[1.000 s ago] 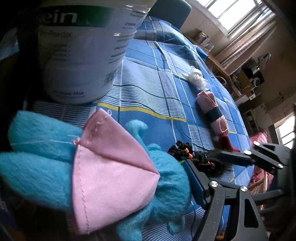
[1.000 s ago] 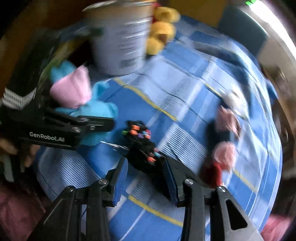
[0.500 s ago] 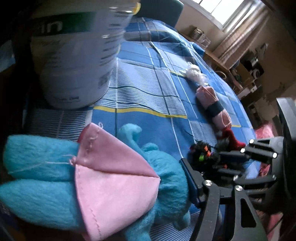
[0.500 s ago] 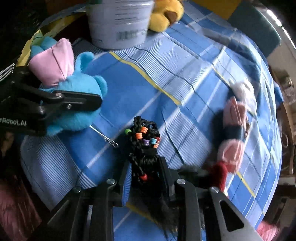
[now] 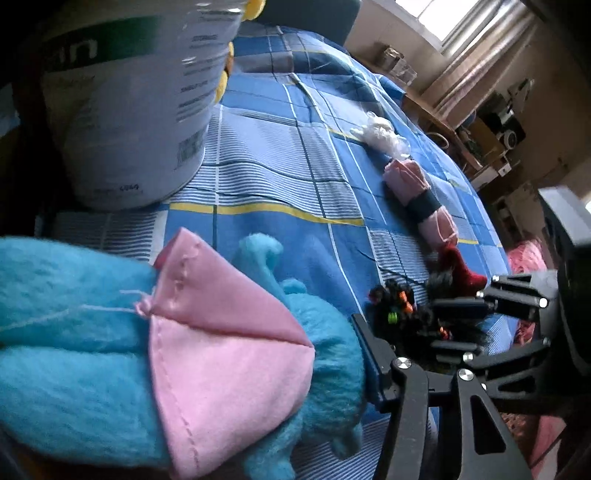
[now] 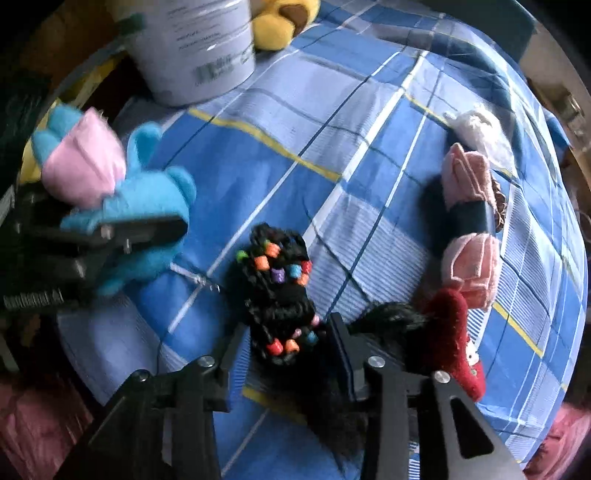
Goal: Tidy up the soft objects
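Note:
My left gripper (image 5: 207, 373) is shut on a blue plush toy with a pink patch (image 5: 207, 354), held low over the blue checked cloth (image 5: 266, 173); the toy also shows in the right wrist view (image 6: 122, 206). My right gripper (image 6: 286, 350) is shut on a black braided hair piece with coloured beads (image 6: 280, 280), which also shows in the left wrist view (image 5: 399, 314). A pink rolled soft item with a dark band (image 6: 469, 218) and a red felt toy (image 6: 454, 332) lie to the right. A white fluffy item (image 6: 480, 129) lies beyond them.
A large white powder tub (image 5: 129, 110) stands at the cloth's far left, with a yellow plush (image 6: 280, 22) behind it. Shelves and clutter (image 5: 498, 122) stand past the cloth's right edge. Pink fabric (image 6: 33, 424) lies below the near edge.
My right gripper closed on the black beaded hair piece and now holds it. The left gripper with the blue plush has shifted slightly.

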